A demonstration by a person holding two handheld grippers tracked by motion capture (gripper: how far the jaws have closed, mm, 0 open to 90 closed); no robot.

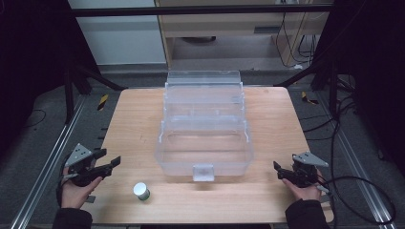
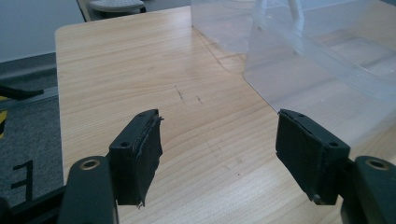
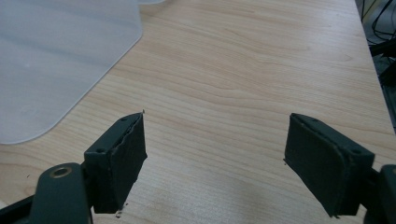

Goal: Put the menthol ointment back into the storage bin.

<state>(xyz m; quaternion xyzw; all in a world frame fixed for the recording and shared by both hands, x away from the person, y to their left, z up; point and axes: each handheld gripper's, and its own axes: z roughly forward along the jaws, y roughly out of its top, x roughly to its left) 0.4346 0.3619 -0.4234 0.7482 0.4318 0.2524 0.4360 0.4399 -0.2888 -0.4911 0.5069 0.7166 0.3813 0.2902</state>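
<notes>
A small round tin (image 1: 141, 191), silver-topped with a green side, stands upright on the wooden table (image 1: 133, 119) near its front edge, left of centre. Just left of it, apart and not touching, the left gripper (image 1: 112, 164) is held in a hand (image 1: 75, 193) at the table's left front corner; its 2 jaws stand apart with only bare wood between them, as the left gripper view (image 2: 219, 149) confirms. A clear plastic storage box (image 1: 205, 124) with stepped tiers occupies the table's middle, its front latch facing the person. At the right front corner the right gripper (image 1: 279, 171) likewise has its jaws spread wide and holds nothing (image 3: 215, 154).
</notes>
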